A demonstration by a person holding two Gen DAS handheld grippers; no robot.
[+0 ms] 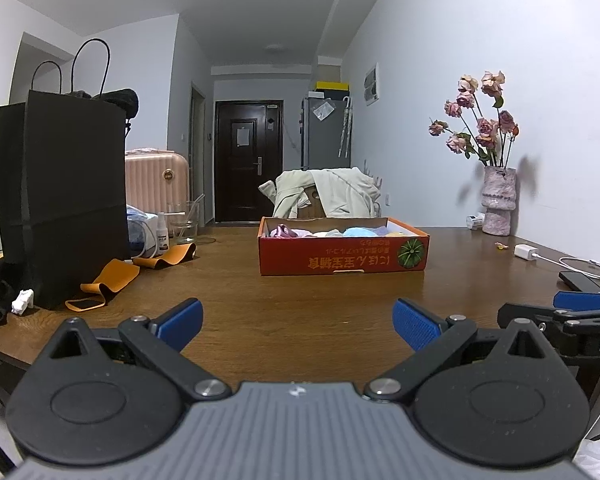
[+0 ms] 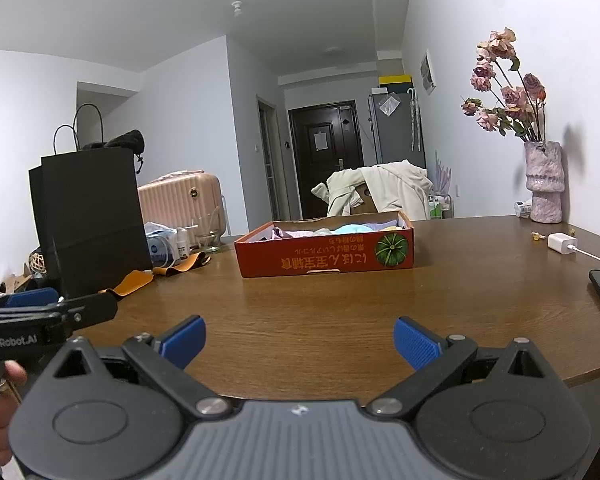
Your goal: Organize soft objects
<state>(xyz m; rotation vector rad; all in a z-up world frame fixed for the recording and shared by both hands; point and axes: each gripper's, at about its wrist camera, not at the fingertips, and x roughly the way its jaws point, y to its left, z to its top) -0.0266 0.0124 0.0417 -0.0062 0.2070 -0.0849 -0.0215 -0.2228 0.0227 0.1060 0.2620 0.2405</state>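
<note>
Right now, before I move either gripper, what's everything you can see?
table: 1, brown wood, underneath everything
box: 1, red, table centre
soft items: several, pastel, inside box
paper bag: 1, black, table left
straps: orange, beside bag
spray bottle: 1, white, behind straps
vase of roses: 1, pink, far right by wall
charger: 1, white, table right
phone: 1, black, right edge
left gripper: open, empty
right gripper: open, empty
</note>
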